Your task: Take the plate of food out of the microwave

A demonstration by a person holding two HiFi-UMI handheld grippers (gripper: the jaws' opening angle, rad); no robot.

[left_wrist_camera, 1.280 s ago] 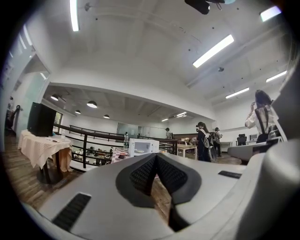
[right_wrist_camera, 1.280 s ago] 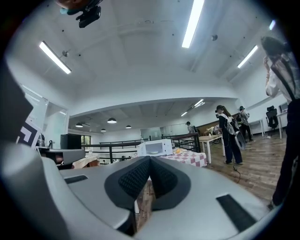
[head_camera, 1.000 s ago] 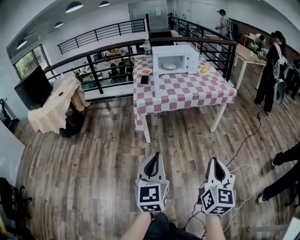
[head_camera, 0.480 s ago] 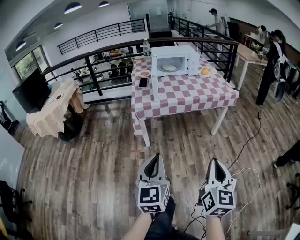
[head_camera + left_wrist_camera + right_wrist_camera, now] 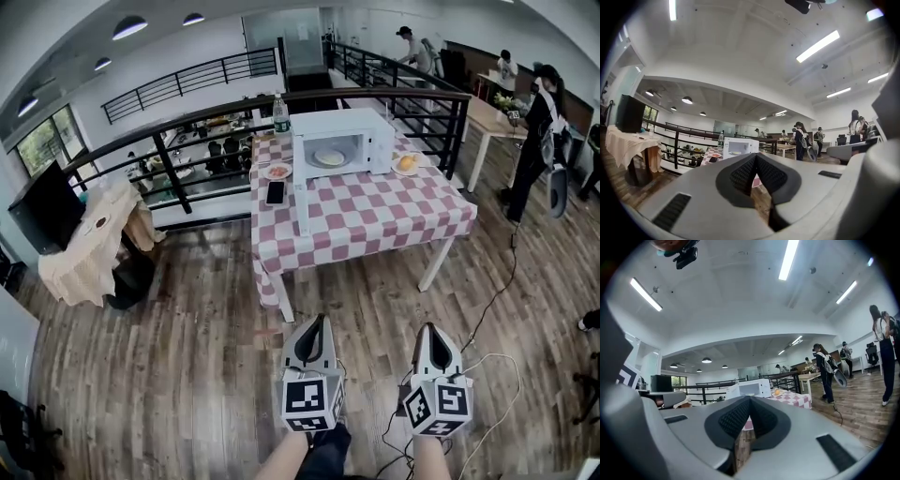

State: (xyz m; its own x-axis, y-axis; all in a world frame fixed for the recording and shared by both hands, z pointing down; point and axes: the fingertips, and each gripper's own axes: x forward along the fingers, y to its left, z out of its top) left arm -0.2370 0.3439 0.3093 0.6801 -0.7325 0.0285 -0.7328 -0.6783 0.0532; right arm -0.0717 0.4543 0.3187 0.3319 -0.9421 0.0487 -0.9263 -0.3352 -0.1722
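Plate of food inside the microwave, door swung open on its left, at the far side of the checkered tabletop, phone and bottle beside it, your left gripper and right gripper both closed and empty, low over the wood floor, well short of the tabletop.

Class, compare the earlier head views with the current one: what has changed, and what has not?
The head camera has advanced: the table and microwave look nearer. Nothing was grasped or released. The left gripper and right gripper stay shut and empty; the plate remains inside the microwave.
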